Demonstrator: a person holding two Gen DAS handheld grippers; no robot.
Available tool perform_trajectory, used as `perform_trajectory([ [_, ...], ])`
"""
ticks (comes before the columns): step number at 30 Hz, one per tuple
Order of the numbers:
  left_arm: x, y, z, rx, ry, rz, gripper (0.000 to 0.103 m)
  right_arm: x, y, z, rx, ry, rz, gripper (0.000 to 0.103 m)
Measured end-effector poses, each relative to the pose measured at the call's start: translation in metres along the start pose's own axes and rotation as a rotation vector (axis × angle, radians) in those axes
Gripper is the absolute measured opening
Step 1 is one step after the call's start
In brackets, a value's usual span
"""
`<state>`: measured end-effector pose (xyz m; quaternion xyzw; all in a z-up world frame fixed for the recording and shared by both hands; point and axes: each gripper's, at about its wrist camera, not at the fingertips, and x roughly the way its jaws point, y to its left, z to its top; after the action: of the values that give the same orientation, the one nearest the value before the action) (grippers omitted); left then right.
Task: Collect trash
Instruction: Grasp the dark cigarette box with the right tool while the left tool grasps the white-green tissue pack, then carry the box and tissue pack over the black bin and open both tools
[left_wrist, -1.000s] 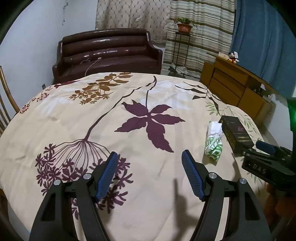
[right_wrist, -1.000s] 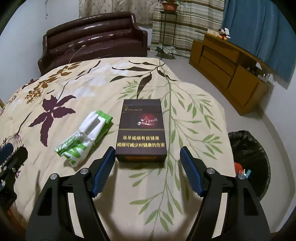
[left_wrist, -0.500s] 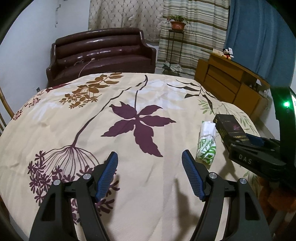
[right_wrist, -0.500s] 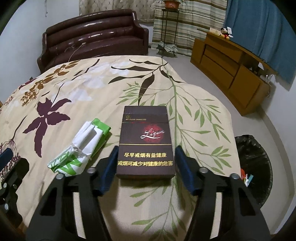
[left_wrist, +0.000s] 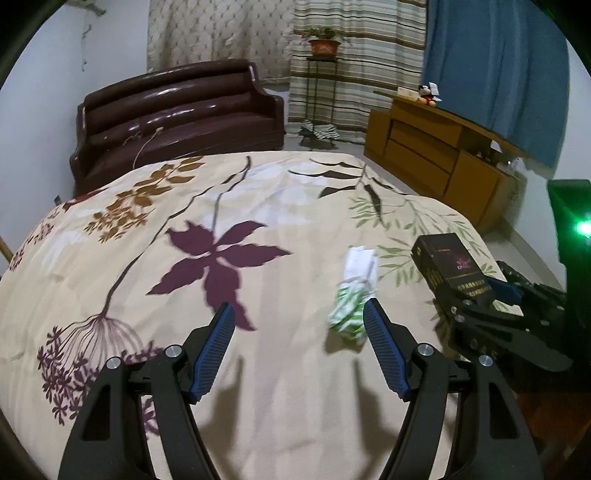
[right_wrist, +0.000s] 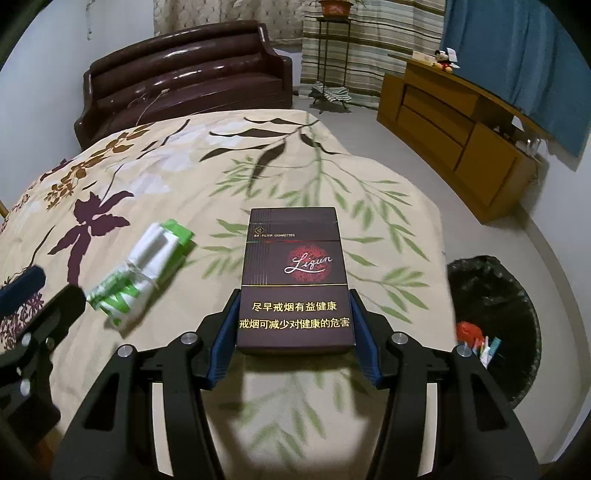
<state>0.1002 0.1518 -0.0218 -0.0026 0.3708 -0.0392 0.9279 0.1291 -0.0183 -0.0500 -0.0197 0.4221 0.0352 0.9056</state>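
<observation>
A dark cigarette box sits clamped between the blue pads of my right gripper, lifted a little off the floral bedspread. The box also shows in the left wrist view, held by the right gripper. A crumpled green and white wrapper lies on the bedspread to the left of the box. In the left wrist view the wrapper lies just ahead of the right fingertip of my open, empty left gripper.
A bin lined with a black bag, holding some trash, stands on the floor right of the bed. A brown leather sofa stands beyond the bed, a wooden cabinet at the right wall.
My right gripper closed on the cigarette box and raised it slightly. My left gripper shifted right, toward the green and white wrapper.
</observation>
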Motion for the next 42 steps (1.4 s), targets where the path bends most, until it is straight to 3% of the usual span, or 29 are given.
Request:
perform_trajectory([
  [14,0.038,-0.027,0.014,0.053,0.073,-0.008,0.07,-0.009,-0.032,-0.014,0.016,-0.008,0.004,0.054],
  [20,0.051,-0.033,0.012,0.075,0.129,-0.032,0.053,-0.008,-0.032,-0.016,0.015,-0.01,0.007,0.054],
  [28,0.049,-0.035,0.009,0.092,0.125,-0.038,0.031,-0.009,-0.032,-0.016,0.011,-0.011,0.0,0.054],
  [42,0.044,-0.03,0.01,0.072,0.1,-0.084,0.03,-0.008,-0.023,-0.016,-0.005,-0.015,-0.054,0.054],
])
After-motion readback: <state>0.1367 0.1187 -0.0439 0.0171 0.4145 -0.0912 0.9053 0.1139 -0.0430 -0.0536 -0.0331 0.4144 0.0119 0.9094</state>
